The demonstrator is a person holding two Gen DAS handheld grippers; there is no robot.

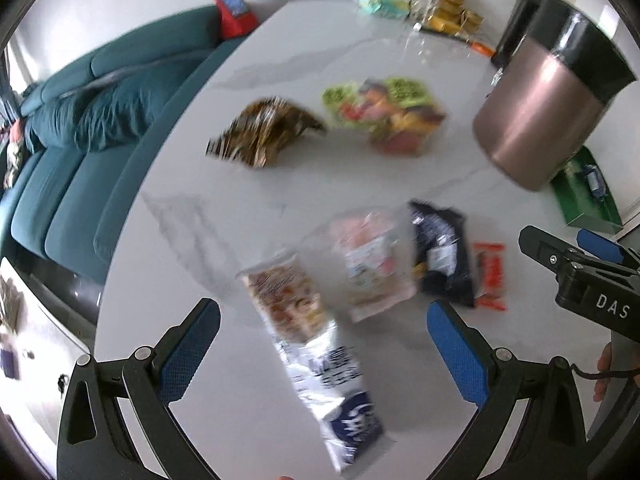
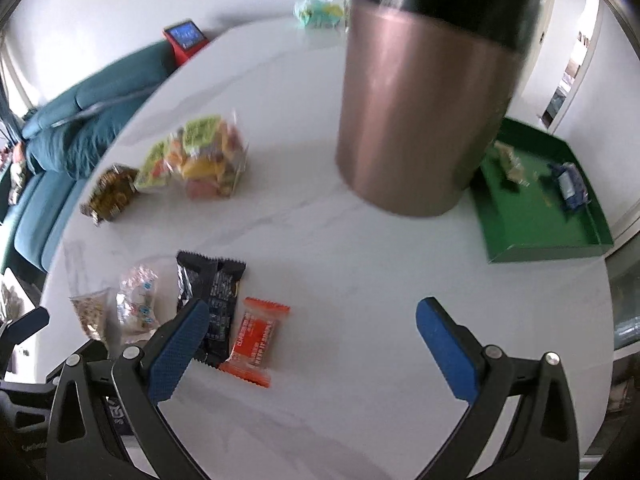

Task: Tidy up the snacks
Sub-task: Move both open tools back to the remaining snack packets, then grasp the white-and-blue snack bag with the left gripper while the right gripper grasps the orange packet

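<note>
My left gripper (image 1: 324,344) is open low over the white marble table (image 1: 248,240). A long white-and-blue nut packet (image 1: 312,356) lies between its fingers, with neither pad touching it. Beyond it lie a clear pink-printed bag (image 1: 372,264), a dark packet (image 1: 440,252) and an orange packet (image 1: 490,276). My right gripper (image 2: 314,346) is open and empty, with the orange packet (image 2: 254,340) and dark packet (image 2: 212,304) just inside its left finger. Farther off sit a colourful candy bag (image 2: 204,156) and a brown-gold packet (image 2: 112,192). The green tray (image 2: 532,232) at right holds a blue packet (image 2: 570,186).
A tall rose-gold canister (image 2: 424,92) with a black top stands mid-table, in front of the tray. Gold packets (image 1: 452,12) and teal ones (image 1: 380,2) lie at the far end. A teal sofa (image 1: 80,160) and a red screen device (image 1: 234,12) are past the left edge.
</note>
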